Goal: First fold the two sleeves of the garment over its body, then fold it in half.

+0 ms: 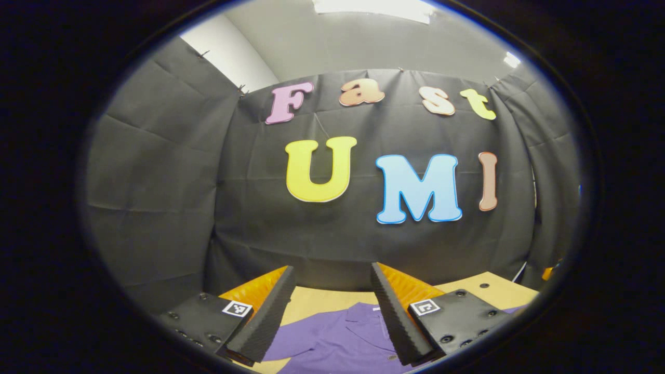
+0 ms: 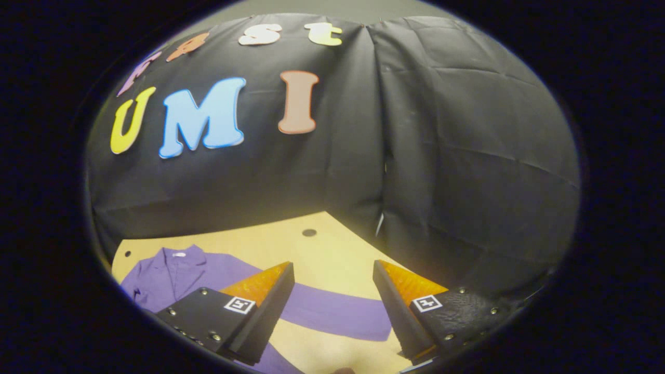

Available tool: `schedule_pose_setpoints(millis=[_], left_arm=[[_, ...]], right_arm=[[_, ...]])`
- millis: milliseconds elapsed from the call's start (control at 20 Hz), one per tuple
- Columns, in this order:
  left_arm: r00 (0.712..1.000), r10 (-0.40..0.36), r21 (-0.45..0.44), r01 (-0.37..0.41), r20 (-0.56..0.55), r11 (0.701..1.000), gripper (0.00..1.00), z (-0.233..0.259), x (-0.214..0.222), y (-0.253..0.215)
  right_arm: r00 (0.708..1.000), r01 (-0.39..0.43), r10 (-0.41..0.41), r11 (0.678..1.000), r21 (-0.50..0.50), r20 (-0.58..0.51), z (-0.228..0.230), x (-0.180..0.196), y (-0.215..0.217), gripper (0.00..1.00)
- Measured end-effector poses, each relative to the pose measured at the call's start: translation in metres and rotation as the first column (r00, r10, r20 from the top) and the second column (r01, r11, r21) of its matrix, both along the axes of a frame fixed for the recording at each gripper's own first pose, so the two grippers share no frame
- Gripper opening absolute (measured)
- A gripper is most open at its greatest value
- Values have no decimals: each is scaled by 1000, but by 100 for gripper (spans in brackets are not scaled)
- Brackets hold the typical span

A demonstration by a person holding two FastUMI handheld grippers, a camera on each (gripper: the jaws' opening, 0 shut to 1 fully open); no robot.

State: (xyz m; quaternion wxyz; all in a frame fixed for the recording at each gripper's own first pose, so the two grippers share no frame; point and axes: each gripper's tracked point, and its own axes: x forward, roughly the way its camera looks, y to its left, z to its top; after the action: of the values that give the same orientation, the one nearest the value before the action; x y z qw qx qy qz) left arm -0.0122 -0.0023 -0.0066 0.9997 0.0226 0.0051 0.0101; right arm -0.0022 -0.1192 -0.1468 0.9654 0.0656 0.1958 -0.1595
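Two grippers are held above the table, and both have their fingers spread apart with nothing between them. In the left gripper view, the left gripper (image 1: 332, 275) hangs over the purple collared garment of soft cloth (image 1: 337, 337); its two fingers stand well apart, and the collar of the garment lies in the gap under them. The garment is flat on the light wooden table with small dark holes (image 1: 483, 291). Behind the table hangs the black cloth wall (image 1: 156, 182) of the booth, and above it a pale ceiling with a bright lamp (image 1: 374, 6).

In the right gripper view, the right gripper (image 2: 332, 272) is also wide open — it touches nothing. Between and below its fingers lies one long sleeve (image 2: 337, 314) of the garment, stretched out sideways over the bare table top and not folded over the body. The body and collar of the garment lie farther to the left in this view, near the table's edge. One dark round hole (image 2: 309, 232) shows in the table beyond the sleeve.
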Motion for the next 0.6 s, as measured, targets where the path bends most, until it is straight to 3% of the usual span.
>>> schedule_pose_setpoints(millis=[250,600], left_arm=[[999,22,20,-22,-29,1000,92,-8,-9,1],[995,76,11,-75,-71,997,92,-21,-12,17]], right_arm=[[974,70,-51,994,82,-221,-86,-2,-27,95],[928,133,-97,988,76,-360,-161,-2,-49,94]])
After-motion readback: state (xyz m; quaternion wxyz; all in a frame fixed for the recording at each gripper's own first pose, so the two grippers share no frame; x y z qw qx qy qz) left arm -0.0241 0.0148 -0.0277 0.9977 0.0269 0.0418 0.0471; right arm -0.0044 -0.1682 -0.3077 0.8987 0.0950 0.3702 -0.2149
